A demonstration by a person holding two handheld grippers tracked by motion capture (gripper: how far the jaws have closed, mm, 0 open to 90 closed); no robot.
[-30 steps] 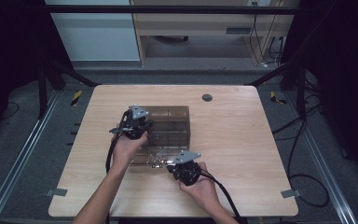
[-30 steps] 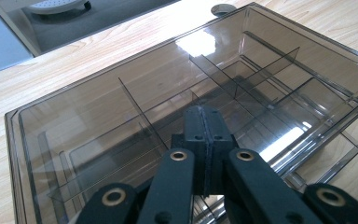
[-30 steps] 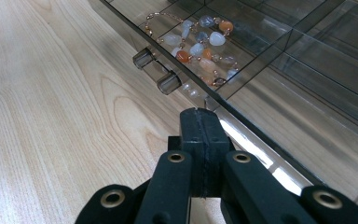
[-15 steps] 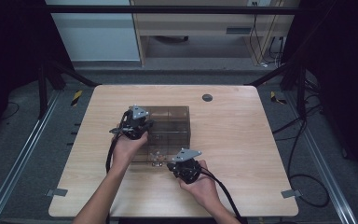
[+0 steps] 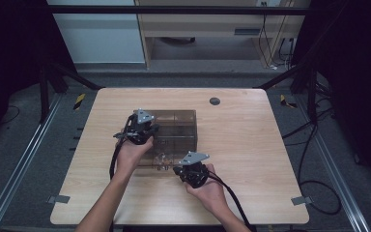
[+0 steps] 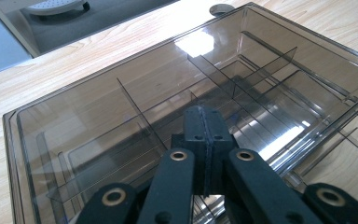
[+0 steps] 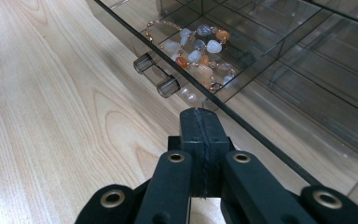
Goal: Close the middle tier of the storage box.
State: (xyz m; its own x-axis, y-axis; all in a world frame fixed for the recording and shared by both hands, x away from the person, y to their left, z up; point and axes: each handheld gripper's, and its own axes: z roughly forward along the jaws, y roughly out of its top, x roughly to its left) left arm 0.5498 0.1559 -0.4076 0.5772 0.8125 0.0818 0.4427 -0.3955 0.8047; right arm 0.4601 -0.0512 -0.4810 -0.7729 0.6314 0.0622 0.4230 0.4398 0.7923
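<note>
A smoky see-through organiser box (image 5: 176, 123) with inner dividers (image 6: 135, 102) stands on the wooden table. Its low drawer (image 5: 155, 159) is pulled out toward the front. The drawer holds a bracelet of pale and orange stone beads (image 7: 198, 49) and has a clear two-post handle (image 7: 156, 74). My left gripper (image 5: 149, 130) is shut with nothing in it, and its tip (image 6: 204, 116) rests over the box's top panel near the left side. Also shut and holding nothing, my right gripper (image 5: 179, 169) has its tip (image 7: 200, 116) close against the drawer's front wall (image 7: 261, 135), right of the handle.
The light wooden table (image 5: 251, 159) has a round grommet (image 5: 215, 101) at the back. Cables trail from both grippers toward the front edge. Dark frame rails and floor cables surround the table.
My right gripper has crept slightly toward the box. The left hand stays put on the box.
</note>
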